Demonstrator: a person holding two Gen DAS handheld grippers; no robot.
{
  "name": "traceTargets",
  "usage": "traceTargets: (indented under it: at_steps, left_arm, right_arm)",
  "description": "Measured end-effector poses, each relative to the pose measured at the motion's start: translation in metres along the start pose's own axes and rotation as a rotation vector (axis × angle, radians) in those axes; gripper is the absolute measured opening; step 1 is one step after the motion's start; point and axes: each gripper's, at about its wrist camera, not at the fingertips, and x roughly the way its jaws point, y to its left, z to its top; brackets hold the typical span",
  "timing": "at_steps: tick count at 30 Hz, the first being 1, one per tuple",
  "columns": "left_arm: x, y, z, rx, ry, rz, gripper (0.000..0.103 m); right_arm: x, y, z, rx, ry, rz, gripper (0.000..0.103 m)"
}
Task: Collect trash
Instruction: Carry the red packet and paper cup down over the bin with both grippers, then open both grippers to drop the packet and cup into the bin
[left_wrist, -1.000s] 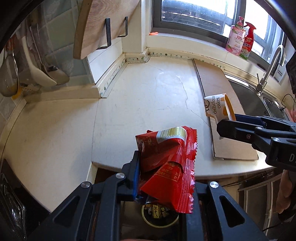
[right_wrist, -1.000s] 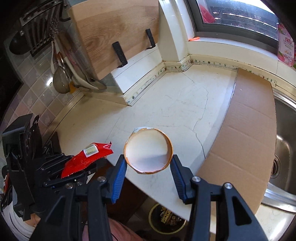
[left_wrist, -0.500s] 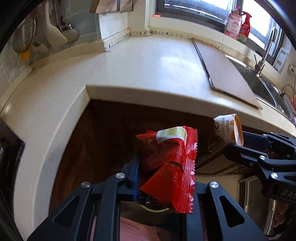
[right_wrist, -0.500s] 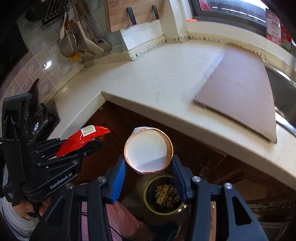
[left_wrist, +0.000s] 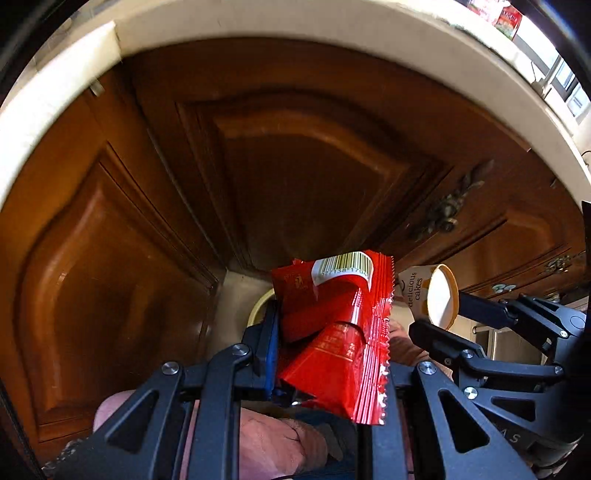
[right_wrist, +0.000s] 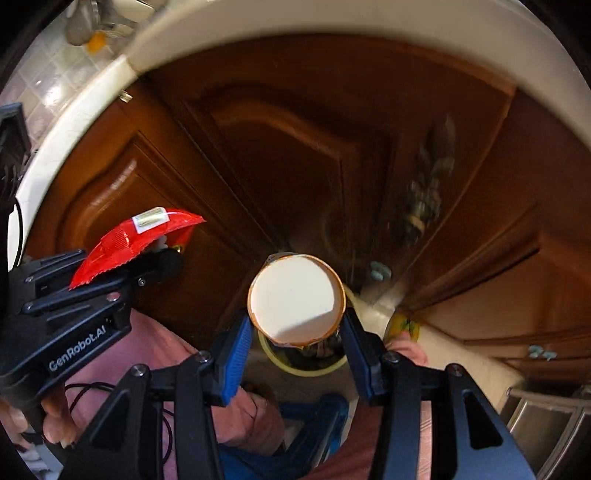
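Note:
My left gripper (left_wrist: 325, 343) is shut on a crumpled red snack wrapper (left_wrist: 332, 332) with a barcode; it also shows in the right wrist view (right_wrist: 125, 240). My right gripper (right_wrist: 295, 332) is shut on a white paper cake cup (right_wrist: 297, 302) with an orange rim, its opening facing the camera; it shows in the left wrist view (left_wrist: 432, 295) to the right of the wrapper. Both are held low in front of the wooden cabinet doors. A yellow-rimmed trash bin (right_wrist: 306, 363) on the floor sits just below the cup, mostly hidden; its rim (left_wrist: 258, 306) peeks out behind the wrapper.
Dark wooden cabinet doors (left_wrist: 295, 166) fill the view under the pale countertop edge (left_wrist: 55, 96). An ornate metal handle (left_wrist: 447, 210) is on the right door. The person's pink-clothed legs (right_wrist: 166, 354) are below the grippers. A metal rack (right_wrist: 546, 417) stands at lower right.
Both grippers have dropped from counter height to below the countertop edge, in front of the cabinet doors and over the bin. Each still holds its item.

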Motion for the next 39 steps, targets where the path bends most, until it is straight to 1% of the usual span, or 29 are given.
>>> traceTargets:
  at_steps: [6, 14, 16, 21, 25, 28, 29, 31, 33, 37, 39]
  left_arm:
    - [0.039, 0.006, -0.011, -0.016, 0.075, -0.006, 0.018]
    - [0.073, 0.015, -0.012, -0.045, 0.149, -0.031, 0.020]
    - [0.078, 0.019, -0.009, -0.053, 0.161, -0.042, 0.020]
    - [0.089, 0.015, -0.011, -0.057, 0.186, -0.052, 0.022]
    - [0.091, 0.017, -0.009, -0.072, 0.194, -0.067, 0.025]
    - [0.091, 0.017, -0.010, -0.076, 0.195, -0.078, 0.029]
    - [0.090, 0.018, -0.011, -0.077, 0.194, -0.079, 0.033]
    - [0.090, 0.018, -0.012, -0.078, 0.195, -0.080, 0.038]
    - [0.089, 0.019, -0.013, -0.077, 0.197, -0.077, 0.050]
    - [0.086, 0.018, -0.014, -0.072, 0.195, -0.069, 0.053]
    - [0.084, 0.016, -0.015, -0.062, 0.192, -0.066, 0.057]
  right_arm:
    - [0.024, -0.013, -0.003, 0.036, 0.041, -0.012, 0.049]
    - [0.049, -0.012, 0.000, 0.047, 0.090, -0.009, 0.049]
    - [0.054, -0.013, 0.001, 0.043, 0.100, -0.011, 0.049]
    - [0.064, -0.013, 0.002, 0.047, 0.118, -0.009, 0.049]
    - [0.065, -0.010, 0.001, 0.044, 0.127, -0.006, 0.049]
    - [0.069, -0.009, 0.002, 0.045, 0.140, -0.011, 0.049]
    - [0.071, -0.009, 0.003, 0.048, 0.146, -0.014, 0.049]
    - [0.072, -0.010, 0.003, 0.052, 0.153, -0.012, 0.050]
    - [0.072, -0.010, 0.004, 0.052, 0.151, -0.012, 0.050]
    - [0.069, -0.010, 0.004, 0.054, 0.138, -0.019, 0.052]
    - [0.067, -0.011, 0.004, 0.060, 0.132, -0.019, 0.052]
